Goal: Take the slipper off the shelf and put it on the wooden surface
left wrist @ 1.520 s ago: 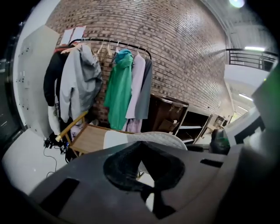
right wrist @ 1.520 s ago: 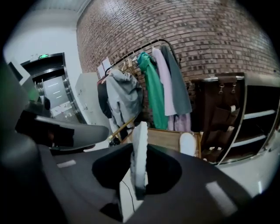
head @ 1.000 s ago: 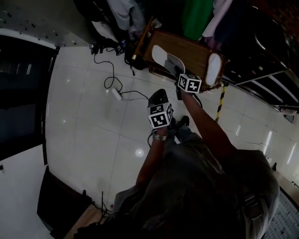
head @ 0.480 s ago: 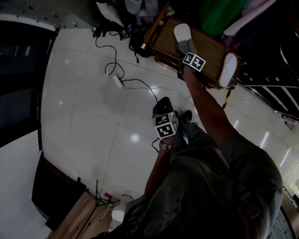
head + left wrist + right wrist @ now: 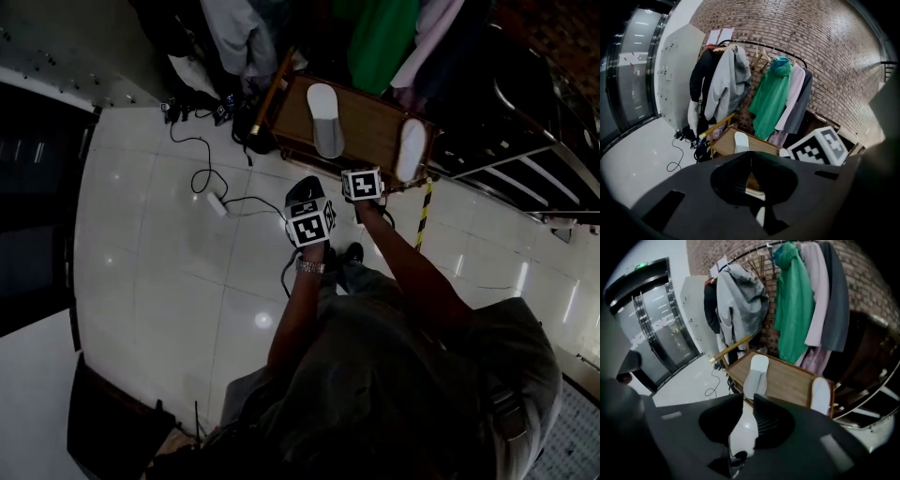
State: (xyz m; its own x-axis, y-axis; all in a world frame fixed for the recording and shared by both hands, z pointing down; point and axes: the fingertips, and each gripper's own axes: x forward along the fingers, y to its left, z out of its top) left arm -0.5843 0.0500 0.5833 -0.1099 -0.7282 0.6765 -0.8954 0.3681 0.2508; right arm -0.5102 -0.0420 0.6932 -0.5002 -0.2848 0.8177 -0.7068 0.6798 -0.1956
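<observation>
A white slipper (image 5: 325, 119) lies flat on the wooden surface (image 5: 370, 122), and a second white slipper (image 5: 410, 148) lies at its right end. My right gripper (image 5: 360, 176) hangs at the near edge of the wood, short of the first slipper (image 5: 756, 371). Its jaws (image 5: 747, 397) are closing with only a narrow gap and nothing between them. My left gripper (image 5: 302, 193) is beside it over the white floor, shut and empty (image 5: 751, 157). The left gripper view also shows the first slipper (image 5: 740, 141) on the wood.
A clothes rack with a green garment (image 5: 792, 305) and grey coats stands behind the wooden surface. Cables and a power strip (image 5: 217, 202) lie on the tiles to the left. A yellow-black striped post (image 5: 420, 220) and dark rails (image 5: 525, 159) are at the right.
Half a second ago my right gripper reached far over the wood at the slipper. It has drawn back to the near edge and the slipper stays on the wood. The left gripper has barely moved.
</observation>
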